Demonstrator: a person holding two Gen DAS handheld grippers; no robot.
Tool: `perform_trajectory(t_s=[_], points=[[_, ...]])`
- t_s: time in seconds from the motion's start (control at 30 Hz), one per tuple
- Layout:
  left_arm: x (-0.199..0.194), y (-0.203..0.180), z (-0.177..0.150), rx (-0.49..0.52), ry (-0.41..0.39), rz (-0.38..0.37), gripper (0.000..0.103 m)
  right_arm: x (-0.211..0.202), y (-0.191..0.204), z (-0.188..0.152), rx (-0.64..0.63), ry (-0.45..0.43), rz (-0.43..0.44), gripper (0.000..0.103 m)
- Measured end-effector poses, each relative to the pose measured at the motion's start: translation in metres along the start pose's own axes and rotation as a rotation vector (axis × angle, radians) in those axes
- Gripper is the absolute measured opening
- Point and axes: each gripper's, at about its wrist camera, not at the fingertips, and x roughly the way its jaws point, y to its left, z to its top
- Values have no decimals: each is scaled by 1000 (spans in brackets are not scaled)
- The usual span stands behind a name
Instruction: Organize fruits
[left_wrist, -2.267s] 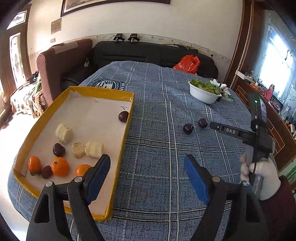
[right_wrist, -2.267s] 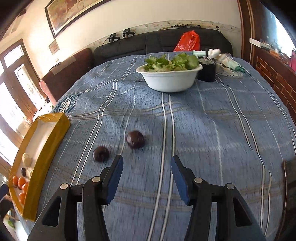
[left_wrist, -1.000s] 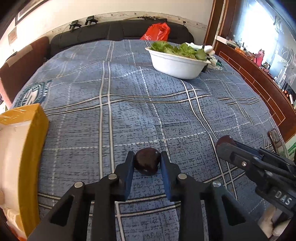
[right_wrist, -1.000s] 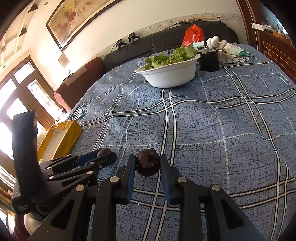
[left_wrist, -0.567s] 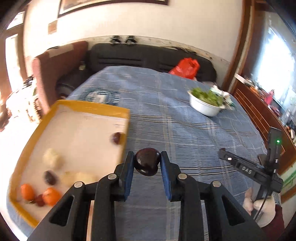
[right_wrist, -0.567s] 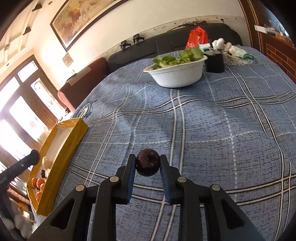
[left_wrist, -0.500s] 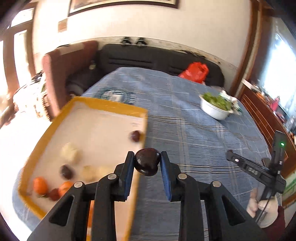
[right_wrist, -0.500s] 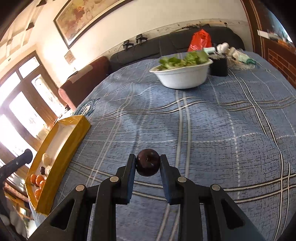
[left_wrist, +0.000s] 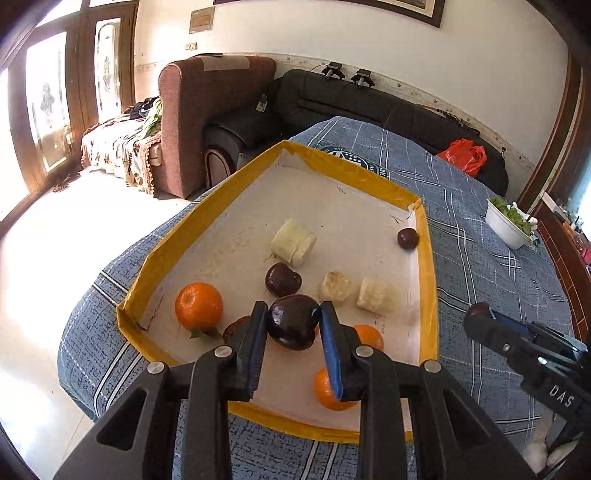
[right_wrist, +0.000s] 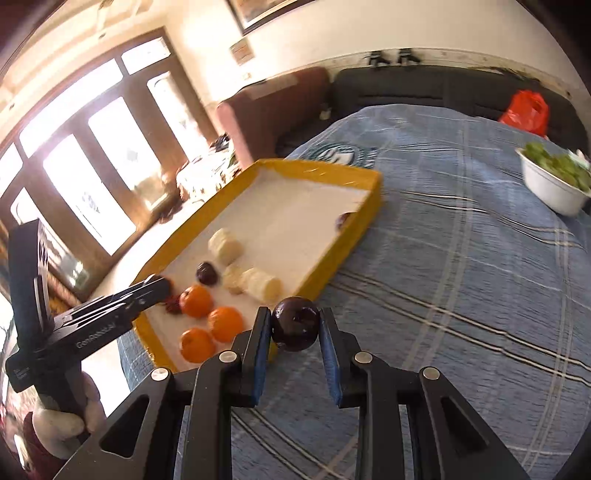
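My left gripper (left_wrist: 293, 325) is shut on a dark plum (left_wrist: 293, 326) and holds it over the near end of the yellow-rimmed tray (left_wrist: 428, 266). The tray holds three oranges (left_wrist: 198, 305), more dark plums (left_wrist: 283, 279) and pale banana pieces (left_wrist: 294, 243). My right gripper (right_wrist: 295, 330) is shut on another dark plum (right_wrist: 295, 328), above the blue cloth just right of the tray's near corner (right_wrist: 332, 269). The left gripper also shows in the right wrist view (right_wrist: 153, 286), over the tray's near left end.
A white bowl of greens (right_wrist: 554, 184) stands at the far right of the blue checked cloth (right_wrist: 461, 258). A red bag (left_wrist: 463, 155) lies by the black sofa (left_wrist: 369, 99) behind. A brown armchair (left_wrist: 207, 118) stands at the far left.
Both grippers have carried their plums toward the tray. The left one now hangs over the tray's near end, and the right one has swung left to the tray's corner.
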Motion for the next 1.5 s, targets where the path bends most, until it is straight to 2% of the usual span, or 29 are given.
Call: perform_trajectory(t_s=[0.17,0.23,0.3,0.4,0.53,0.6,0.67,0.7,0.9,1.07,1.2,1.5], points=[[9,12,-2,-23,6,15,28,31,36,1,-107,41,-52,29],[11,15,-2,-34,10,12,32,41,42,3,-149,56,-80,29],[9,17,-1,-41,-2,9,47,52,45,5,-171,85,-98,29],[0,18,2,-44,-38,23,63,66,46,5,-177,111,-113,30],[-13,18,5,-43,-84,45,73,74,46,8,-176,105,-131,31],[-18,16,6,-36,-94,54,75,71,47,9,-178,92,-125,41],[-20,14,6,-28,-98,60,76,65,49,11,-181,64,-127,51],[-21,12,5,-25,-99,58,76,62,51,12,-183,51,-128,53],[-31,-3,3,1,-109,59,77,34,48,11,-172,-9,-139,54],[-50,-22,0,43,-148,70,78,0,33,0,-107,-68,-166,56],[-67,-40,-4,86,-197,99,86,-26,14,-15,-39,-107,-199,58],[-101,-74,-19,151,-278,113,93,-71,-21,-57,105,-160,-226,62]])
